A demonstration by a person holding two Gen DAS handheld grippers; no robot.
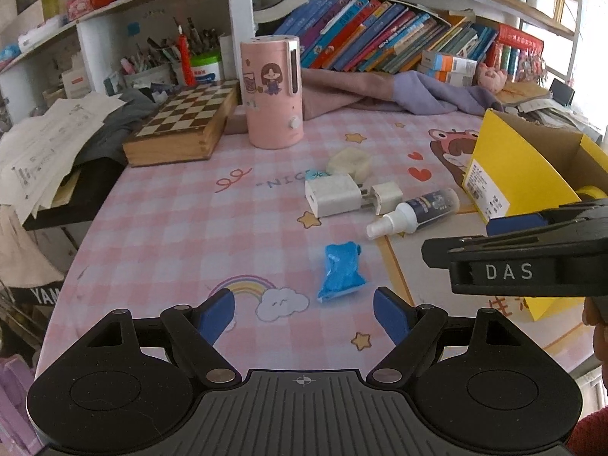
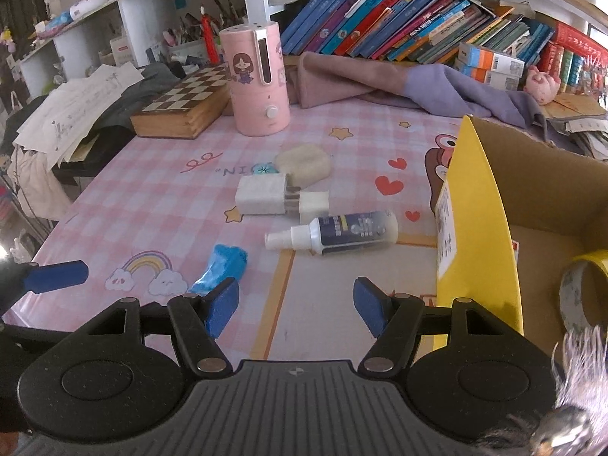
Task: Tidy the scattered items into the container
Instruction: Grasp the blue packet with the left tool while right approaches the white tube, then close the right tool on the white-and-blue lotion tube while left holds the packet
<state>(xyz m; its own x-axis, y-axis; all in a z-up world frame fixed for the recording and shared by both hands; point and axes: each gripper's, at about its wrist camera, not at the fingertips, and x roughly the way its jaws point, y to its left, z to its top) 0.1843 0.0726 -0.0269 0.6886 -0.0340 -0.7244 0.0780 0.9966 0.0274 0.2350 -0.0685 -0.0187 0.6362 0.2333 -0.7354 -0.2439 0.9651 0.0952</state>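
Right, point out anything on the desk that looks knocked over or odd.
The spray bottle lies on its side beside the yellow box, nozzle pointing away from it. Two white chargers lie prong to prong behind it. The blue packet looks crumpled. Nothing looks spilled.

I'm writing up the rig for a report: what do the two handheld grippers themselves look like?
Both match: the left gripper and right gripper have black plastic bodies, a ribbed grey centre plate with a small crosshair mark, two round discs, silver pivot pins, and jaws faced with blue pads. The right gripper's side, seen from the left wrist view, carries white "DAS" lettering. No cables are visible.
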